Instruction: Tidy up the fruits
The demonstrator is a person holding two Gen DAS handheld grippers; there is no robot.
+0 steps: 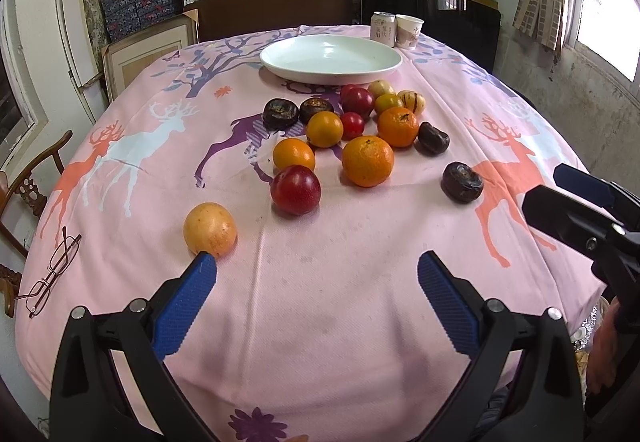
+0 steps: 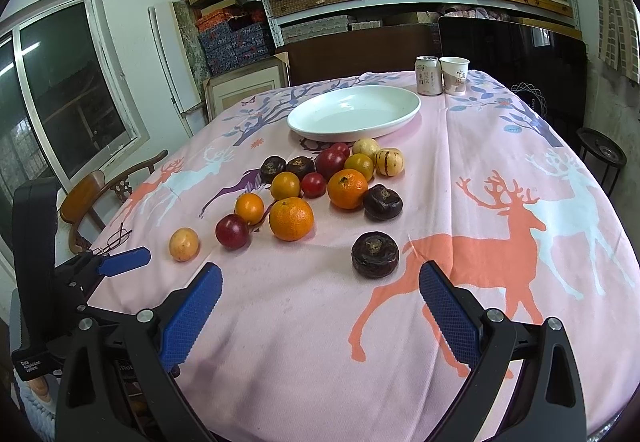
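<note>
Several fruits lie loose on the pink deer tablecloth: oranges (image 1: 367, 161) (image 2: 291, 218), red plums (image 1: 295, 189) (image 2: 232, 231), dark brown fruits (image 1: 462, 181) (image 2: 375, 249), and a pale yellow fruit (image 1: 210, 229) (image 2: 183, 244). An empty white plate (image 1: 330, 57) (image 2: 354, 113) sits behind them. My left gripper (image 1: 316, 266) is open and empty, its left fingertip just in front of the yellow fruit. My right gripper (image 2: 320, 278) is open and empty, just in front of the nearest dark fruit. Each gripper shows at the edge of the other's view.
A drink can (image 1: 383, 25) (image 2: 427, 75) and a paper cup (image 1: 409, 31) (image 2: 454, 75) stand behind the plate. Eyeglasses (image 1: 52, 269) (image 2: 116, 238) lie near the table's left edge. A wooden chair (image 2: 96, 198) stands left of the table; shelves of boxes are behind.
</note>
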